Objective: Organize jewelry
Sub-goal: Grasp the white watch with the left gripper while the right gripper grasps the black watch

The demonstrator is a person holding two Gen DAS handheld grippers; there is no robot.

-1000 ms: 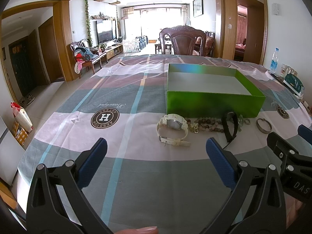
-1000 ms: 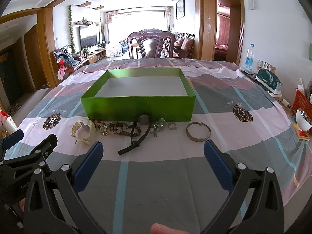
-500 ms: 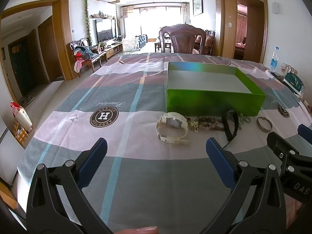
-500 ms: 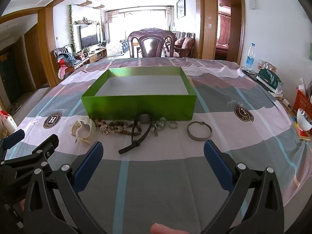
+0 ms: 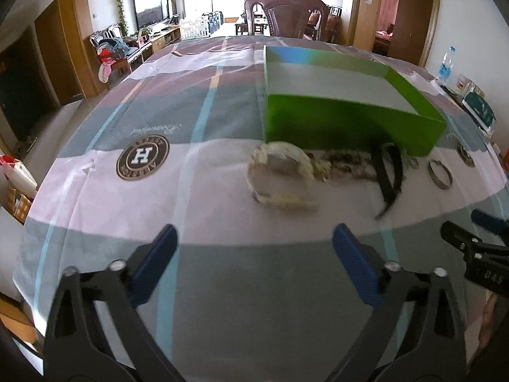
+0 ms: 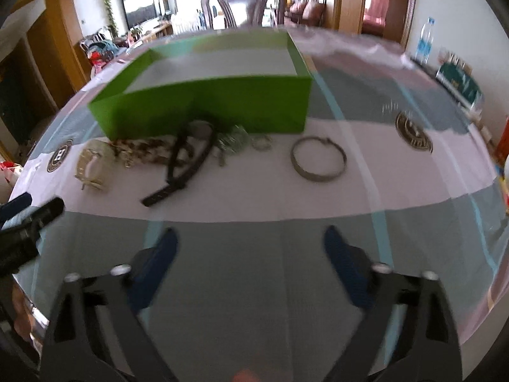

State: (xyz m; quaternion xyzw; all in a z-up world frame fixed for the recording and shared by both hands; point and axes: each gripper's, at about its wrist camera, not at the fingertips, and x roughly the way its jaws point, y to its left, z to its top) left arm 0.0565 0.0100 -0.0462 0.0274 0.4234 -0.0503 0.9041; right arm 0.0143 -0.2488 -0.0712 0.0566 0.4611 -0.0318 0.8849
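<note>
You're over a matt woven tablecloth. Green box at 12 looks like glossy card with a pale matt inside. Bangle at 1: dull metal. Black watch strap at 11: matt rubber or plastic. White watch: pale plastic.

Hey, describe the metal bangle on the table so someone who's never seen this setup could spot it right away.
Start at the green box on the striped tablecloth; a row of jewelry lies along its near side. The metal bangle is the piece at the row's right end, lying flat, apart from the others. Unlike the black watch and the beads, it is a plain, thin silver ring.
</note>
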